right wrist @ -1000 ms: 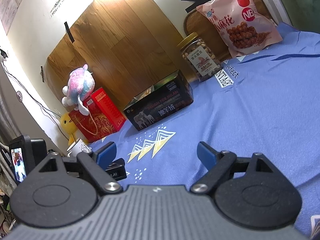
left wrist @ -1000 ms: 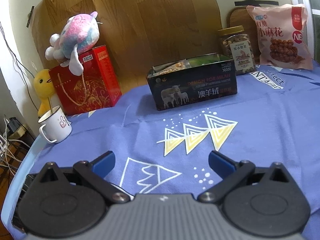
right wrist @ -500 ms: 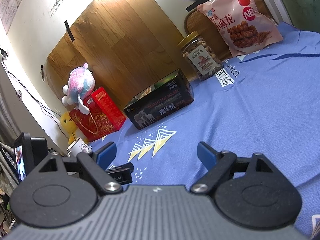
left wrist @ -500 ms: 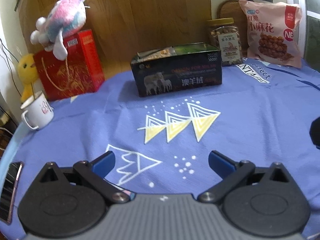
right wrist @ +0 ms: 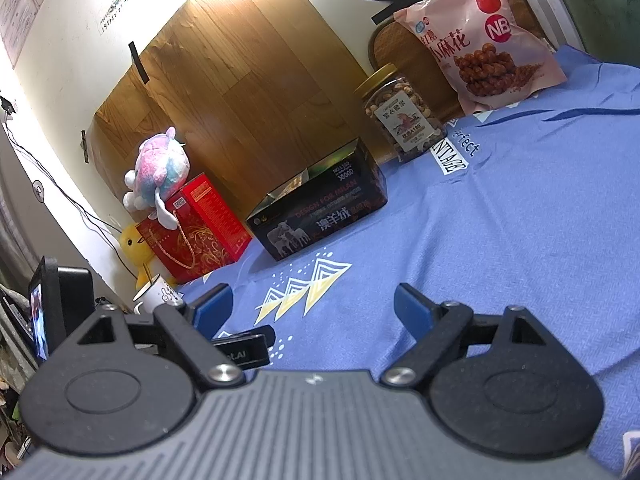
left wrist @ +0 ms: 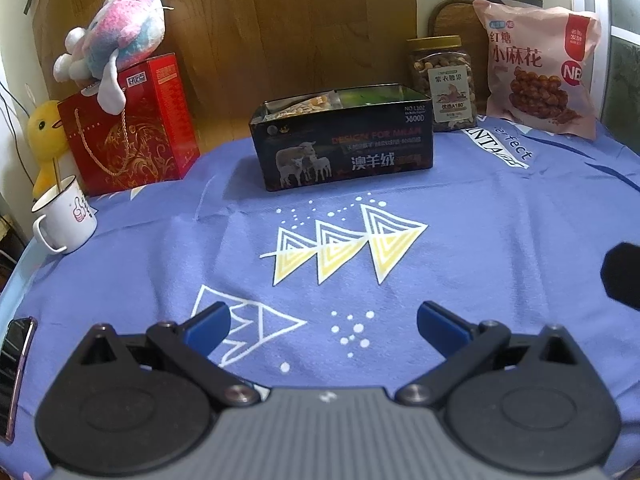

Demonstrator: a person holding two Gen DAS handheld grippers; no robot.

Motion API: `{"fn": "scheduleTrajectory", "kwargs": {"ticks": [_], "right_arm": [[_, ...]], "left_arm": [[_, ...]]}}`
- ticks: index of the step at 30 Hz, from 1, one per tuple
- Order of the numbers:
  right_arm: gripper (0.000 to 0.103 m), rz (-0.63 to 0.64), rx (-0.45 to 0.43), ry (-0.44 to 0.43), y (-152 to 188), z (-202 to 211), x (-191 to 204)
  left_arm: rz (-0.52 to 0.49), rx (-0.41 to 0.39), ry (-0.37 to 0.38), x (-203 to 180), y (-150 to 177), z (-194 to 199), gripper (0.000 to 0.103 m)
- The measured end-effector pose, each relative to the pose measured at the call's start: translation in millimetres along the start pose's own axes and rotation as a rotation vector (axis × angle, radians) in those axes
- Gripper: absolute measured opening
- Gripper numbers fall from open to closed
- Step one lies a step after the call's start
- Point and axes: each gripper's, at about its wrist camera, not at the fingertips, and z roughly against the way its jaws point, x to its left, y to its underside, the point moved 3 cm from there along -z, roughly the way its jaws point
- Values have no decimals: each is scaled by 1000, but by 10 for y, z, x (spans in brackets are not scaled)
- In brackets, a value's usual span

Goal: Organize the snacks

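Note:
A dark open tin box (left wrist: pixel 344 140) with sheep printed on its side stands at the far middle of the blue cloth and holds snack packets; it also shows in the right wrist view (right wrist: pixel 320 216). A nut jar (left wrist: pixel 442 84) (right wrist: pixel 402 114) and a pink snack bag (left wrist: pixel 538 68) (right wrist: pixel 476 48) stand behind it to the right. My left gripper (left wrist: pixel 324 326) is open and empty, low over the cloth's near part. My right gripper (right wrist: pixel 312 312) is open and empty, to the right of the left one.
A red gift box (left wrist: pixel 128 124) with a plush toy (left wrist: pixel 116 40) on top stands at the far left, with a yellow duck (left wrist: pixel 44 136) and a white mug (left wrist: pixel 64 216) beside it. A phone (left wrist: pixel 14 364) lies at the left edge. A wooden board (left wrist: pixel 280 32) backs the table.
My left gripper has swung right and pulled back a little, so the tin box now sits centred and the right gripper's edge shows at the right. The right gripper has barely moved.

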Motion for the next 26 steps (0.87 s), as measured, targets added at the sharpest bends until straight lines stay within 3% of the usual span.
{"fn": "scheduleTrajectory", "kwargs": {"ticks": [19,26], "right_arm": [[90,-3,7,-2,3,-23,-13],[90,3,-1,5,-1,-27,-29]], "left_arm": [[29,-3,-16,37,-12,-18,103],[26,-44,19,25,-26,38,103]]}}
